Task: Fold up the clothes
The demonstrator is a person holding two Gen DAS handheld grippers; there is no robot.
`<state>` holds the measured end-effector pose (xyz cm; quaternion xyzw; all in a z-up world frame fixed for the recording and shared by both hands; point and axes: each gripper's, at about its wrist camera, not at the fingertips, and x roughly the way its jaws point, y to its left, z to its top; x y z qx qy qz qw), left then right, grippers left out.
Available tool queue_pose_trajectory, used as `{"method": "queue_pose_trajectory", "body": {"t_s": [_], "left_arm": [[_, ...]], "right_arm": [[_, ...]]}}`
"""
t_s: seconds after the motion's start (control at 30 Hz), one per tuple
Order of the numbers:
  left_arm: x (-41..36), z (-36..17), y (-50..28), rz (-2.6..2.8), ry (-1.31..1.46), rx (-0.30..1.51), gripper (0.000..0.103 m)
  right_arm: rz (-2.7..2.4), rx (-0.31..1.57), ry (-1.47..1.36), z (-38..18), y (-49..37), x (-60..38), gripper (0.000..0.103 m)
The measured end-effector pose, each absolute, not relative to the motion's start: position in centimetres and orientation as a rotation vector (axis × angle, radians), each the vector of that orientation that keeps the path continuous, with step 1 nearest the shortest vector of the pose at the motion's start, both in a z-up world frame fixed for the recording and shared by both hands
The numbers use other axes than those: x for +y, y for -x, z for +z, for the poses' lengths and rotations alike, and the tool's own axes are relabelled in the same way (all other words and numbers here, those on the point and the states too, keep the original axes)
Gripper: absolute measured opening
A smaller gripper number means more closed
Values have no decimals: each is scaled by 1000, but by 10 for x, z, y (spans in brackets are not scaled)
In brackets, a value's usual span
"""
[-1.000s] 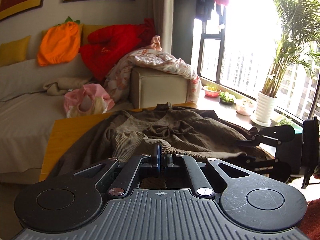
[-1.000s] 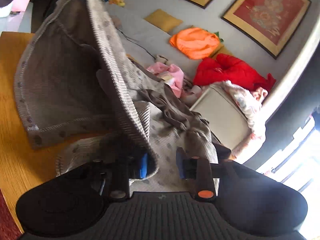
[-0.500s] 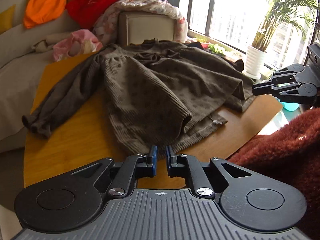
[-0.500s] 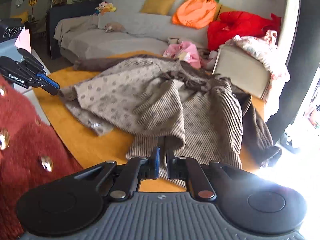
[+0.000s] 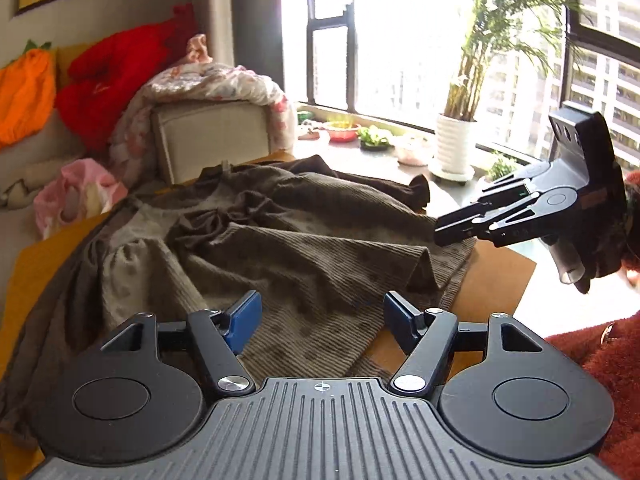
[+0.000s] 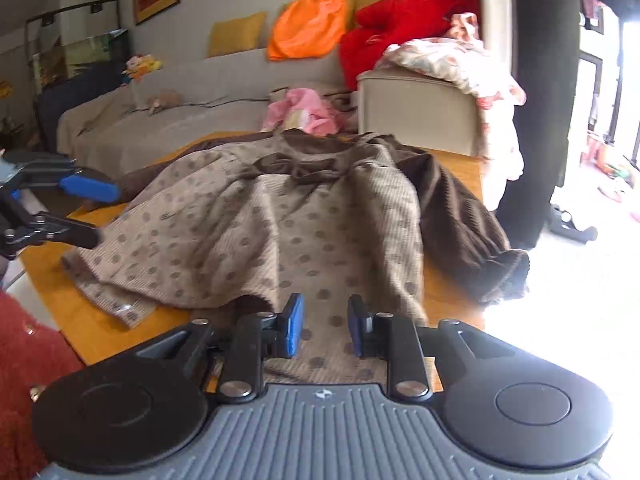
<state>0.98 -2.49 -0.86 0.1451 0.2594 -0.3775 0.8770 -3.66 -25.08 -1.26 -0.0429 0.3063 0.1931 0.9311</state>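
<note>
Writing: we read none.
Brown dotted ribbed knit garment [image 5: 304, 248]: on yellow wooden table [image 6: 80, 320], below both jaws.
Left gripper [image 5: 322, 316]: jaws just opened wide, nothing clamped.
Right gripper [image 6: 322, 322]: jaws just parted, empty.

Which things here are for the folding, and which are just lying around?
For the job: brown dotted knit dress, wooden table, left gripper, right gripper.

Lying about: orange pumpkin cushion, red plush cushion, pink bundle, potted palm.

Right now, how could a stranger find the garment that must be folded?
Look at the wooden table before the grey sofa. The dress lies spread across it. Unlike the plain red, orange and pink things on the sofa, it is beige-brown with dots and dark brown sleeves.
</note>
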Motion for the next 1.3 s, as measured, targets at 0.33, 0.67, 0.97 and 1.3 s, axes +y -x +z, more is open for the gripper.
{"method": "queue_pose_trajectory", "body": {"t_s": [0.33, 0.67, 0.97, 1.3], "left_arm": [[-55, -39, -20, -751, -428, 620, 78], [-51, -49, -35, -643, -444, 603, 9], [-26, -26, -11, -694, -442, 624, 7], [31, -9, -5, -844, -222, 715, 33]], "right_arm": [[486, 538, 139, -15, 26, -202, 2], [513, 451, 132, 19, 27, -203, 2], [564, 563, 144, 0, 39, -202, 2], [679, 684, 168, 2, 51, -216, 14]]}}
